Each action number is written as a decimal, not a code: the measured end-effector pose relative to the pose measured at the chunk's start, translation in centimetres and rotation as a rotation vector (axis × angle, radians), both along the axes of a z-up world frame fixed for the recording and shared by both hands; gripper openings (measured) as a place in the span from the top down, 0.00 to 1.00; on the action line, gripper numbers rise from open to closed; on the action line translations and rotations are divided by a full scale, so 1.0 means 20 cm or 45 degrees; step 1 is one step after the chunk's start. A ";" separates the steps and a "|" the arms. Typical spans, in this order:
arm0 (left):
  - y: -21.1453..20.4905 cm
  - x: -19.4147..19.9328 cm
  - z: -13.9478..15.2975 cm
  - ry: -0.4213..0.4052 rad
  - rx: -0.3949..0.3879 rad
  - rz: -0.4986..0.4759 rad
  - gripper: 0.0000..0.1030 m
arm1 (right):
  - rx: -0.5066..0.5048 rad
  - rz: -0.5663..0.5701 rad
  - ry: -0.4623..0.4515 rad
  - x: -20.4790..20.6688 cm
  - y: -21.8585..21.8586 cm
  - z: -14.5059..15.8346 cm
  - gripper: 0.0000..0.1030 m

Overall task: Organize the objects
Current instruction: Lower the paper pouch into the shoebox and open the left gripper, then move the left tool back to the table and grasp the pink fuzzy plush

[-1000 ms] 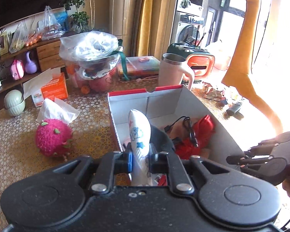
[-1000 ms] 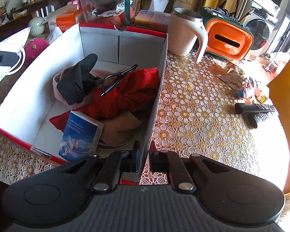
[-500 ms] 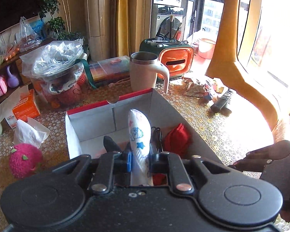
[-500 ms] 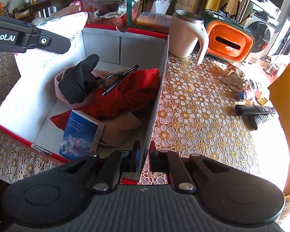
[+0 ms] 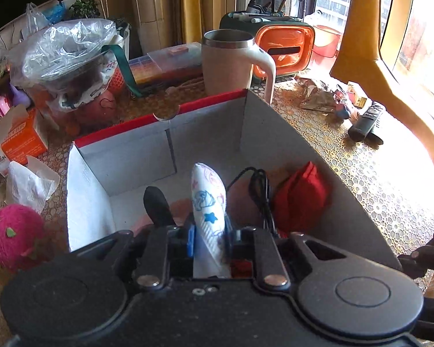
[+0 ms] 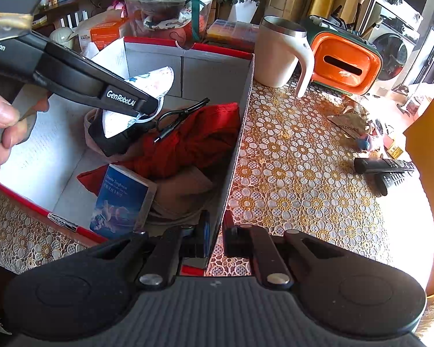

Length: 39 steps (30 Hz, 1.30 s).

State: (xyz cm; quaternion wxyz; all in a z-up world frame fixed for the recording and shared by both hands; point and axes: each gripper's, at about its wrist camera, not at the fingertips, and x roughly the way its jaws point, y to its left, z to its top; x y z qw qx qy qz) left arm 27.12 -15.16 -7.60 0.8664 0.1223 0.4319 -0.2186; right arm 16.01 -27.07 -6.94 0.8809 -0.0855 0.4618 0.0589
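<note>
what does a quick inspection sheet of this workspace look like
surface: gold floral lace tablecloth
job's things: open grey cardboard box with red rim holding red cloth, blue book, black pouch
clutter: beige steel-rimmed mug, two black remotes
grippers: left tongs around white printed pouch over the box, jaws just been opening; right tongs shut on box wall
cables: black cable on the cloth
surroundings: yellow curtains
</note>
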 end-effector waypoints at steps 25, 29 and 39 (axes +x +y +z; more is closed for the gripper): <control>0.16 -0.13 0.07 -0.044 -0.100 0.006 0.21 | -0.003 -0.005 0.005 0.00 0.01 0.00 0.92; 0.22 -0.18 0.14 -0.070 -0.129 -0.001 0.17 | -0.006 -0.005 0.005 -0.01 0.01 0.00 0.92; 0.45 -0.21 0.28 -0.132 -0.183 0.070 0.01 | -0.005 -0.006 0.007 -0.01 0.01 0.00 0.92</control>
